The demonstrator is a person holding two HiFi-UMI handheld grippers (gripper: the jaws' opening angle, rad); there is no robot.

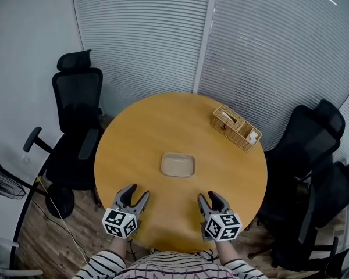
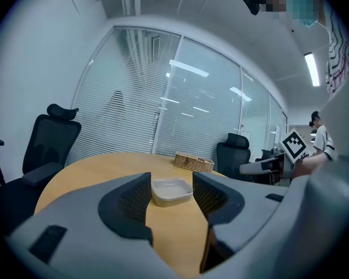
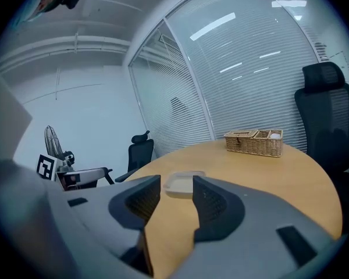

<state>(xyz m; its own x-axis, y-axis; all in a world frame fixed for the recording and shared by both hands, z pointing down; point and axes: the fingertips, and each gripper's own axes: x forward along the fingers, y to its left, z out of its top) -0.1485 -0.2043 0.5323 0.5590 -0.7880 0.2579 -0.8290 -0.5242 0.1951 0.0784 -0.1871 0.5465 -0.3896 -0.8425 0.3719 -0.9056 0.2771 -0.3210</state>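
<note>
Shallow beige tray [image 1: 178,165]: lies flat and empty near the middle of the round wooden table [image 1: 145,127], well apart from the wicker basket [image 1: 235,127] at the far edge. Sits ahead of both grippers, touched by neither.

Left gripper [image 1: 138,192]: hovers over the near edge of the table, jaws apart and holding nothing, with the tray framed in the gap farther off. Right gripper [image 1: 208,196]: hovers just beside the same near edge, jaws likewise apart and empty, with the tray seen past them a little to the left.

Judging from this layout, best to come in low and level, one gripper toward each short side of the tray, given a thin-looking rim and shallow walls. Keep the jaws wide until astride a rim edge, then close gently, guarding against likely flex or a skid on the smooth wood. Match pace on both sides to avoid nudging the tray askew. Stay well short of the basket. Mind the black office chairs [image 1: 75,127] only at the elbows.
</note>
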